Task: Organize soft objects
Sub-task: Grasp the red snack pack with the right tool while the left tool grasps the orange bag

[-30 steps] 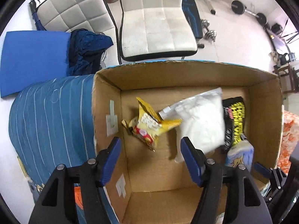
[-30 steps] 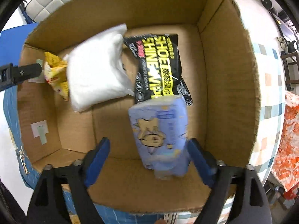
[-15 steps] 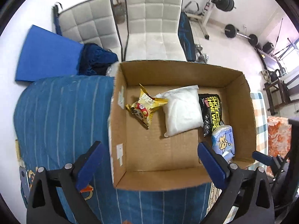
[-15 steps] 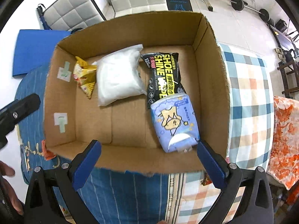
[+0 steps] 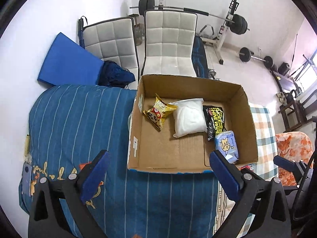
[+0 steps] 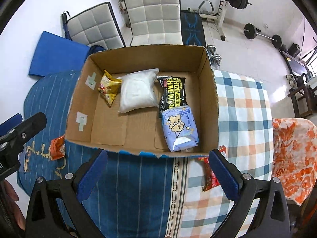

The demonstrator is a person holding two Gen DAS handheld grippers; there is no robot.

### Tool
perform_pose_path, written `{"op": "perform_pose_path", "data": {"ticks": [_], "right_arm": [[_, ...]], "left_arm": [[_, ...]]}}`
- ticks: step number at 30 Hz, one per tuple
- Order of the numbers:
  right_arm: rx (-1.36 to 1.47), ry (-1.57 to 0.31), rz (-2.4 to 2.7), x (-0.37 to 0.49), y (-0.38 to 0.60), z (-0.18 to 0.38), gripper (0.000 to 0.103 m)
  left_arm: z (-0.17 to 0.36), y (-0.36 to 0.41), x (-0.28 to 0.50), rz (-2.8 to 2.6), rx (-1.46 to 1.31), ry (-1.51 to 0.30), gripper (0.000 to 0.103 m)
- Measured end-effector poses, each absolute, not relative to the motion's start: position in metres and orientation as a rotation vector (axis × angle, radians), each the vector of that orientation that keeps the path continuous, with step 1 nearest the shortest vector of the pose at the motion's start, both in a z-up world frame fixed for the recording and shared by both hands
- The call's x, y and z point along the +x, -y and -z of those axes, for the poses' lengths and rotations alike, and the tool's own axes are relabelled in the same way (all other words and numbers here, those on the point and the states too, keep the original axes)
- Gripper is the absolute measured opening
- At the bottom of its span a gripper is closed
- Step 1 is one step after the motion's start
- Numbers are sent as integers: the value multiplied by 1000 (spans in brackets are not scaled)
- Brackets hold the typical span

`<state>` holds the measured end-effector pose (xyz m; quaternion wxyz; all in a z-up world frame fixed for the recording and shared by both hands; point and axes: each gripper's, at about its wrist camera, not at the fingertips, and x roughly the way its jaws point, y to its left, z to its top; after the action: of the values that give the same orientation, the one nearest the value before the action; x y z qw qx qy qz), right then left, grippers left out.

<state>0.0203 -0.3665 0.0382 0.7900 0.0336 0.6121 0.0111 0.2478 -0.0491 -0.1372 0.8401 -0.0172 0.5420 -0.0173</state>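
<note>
An open cardboard box [image 5: 245, 107] [image 6: 213, 91] sits on the bed. It holds a yellow snack bag [image 5: 158, 113] [image 6: 108, 88], a white soft pack [image 5: 189, 117] [image 6: 137, 92], a black shoe-wipes pack [image 5: 216, 122] [image 6: 174, 91] and a blue tissue pack [image 5: 226, 144] [image 6: 179, 129]. My left gripper [image 5: 158, 170] is open and empty, above the box's near edge. My right gripper [image 6: 156, 170] is open and empty, also over the near edge. An orange snack bag [image 6: 57, 146] lies left of the box and a red packet [image 6: 211, 173] lies by its near right corner.
The bed has a blue striped cover [image 5: 79, 123] and a checked cloth [image 6: 243, 107]. An orange flowered cloth [image 6: 293, 150] lies at the right. Two white chairs [image 5: 170, 43], a blue mat [image 5: 67, 61] and gym weights [image 5: 239, 23] stand beyond.
Both grippers have pulled back and up out of the box. The right one let go of the blue tissue pack, which now lies in the box; the yellow snack bag lies where it dropped.
</note>
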Motion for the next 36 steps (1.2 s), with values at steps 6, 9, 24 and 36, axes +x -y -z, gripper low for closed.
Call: {"op": "perform_pose_path", "data": {"ticks": [6,9,24,36], "right_arm": [[150,-1309,-52,-1,388,-43,103],[145,-1350,0,-10,419,-30,103],[128,-1710,141,-14,516,142,103],[174,-1729,238,-40,512,168,65]], "left_arm": [[140,54,228,7,-34,-1152,102],[153,59,220,-7,-29,-1178,102],[242,63,207,-86,-16,-1353,102],[267,11,203,-170,-49,-1401,102]]}}
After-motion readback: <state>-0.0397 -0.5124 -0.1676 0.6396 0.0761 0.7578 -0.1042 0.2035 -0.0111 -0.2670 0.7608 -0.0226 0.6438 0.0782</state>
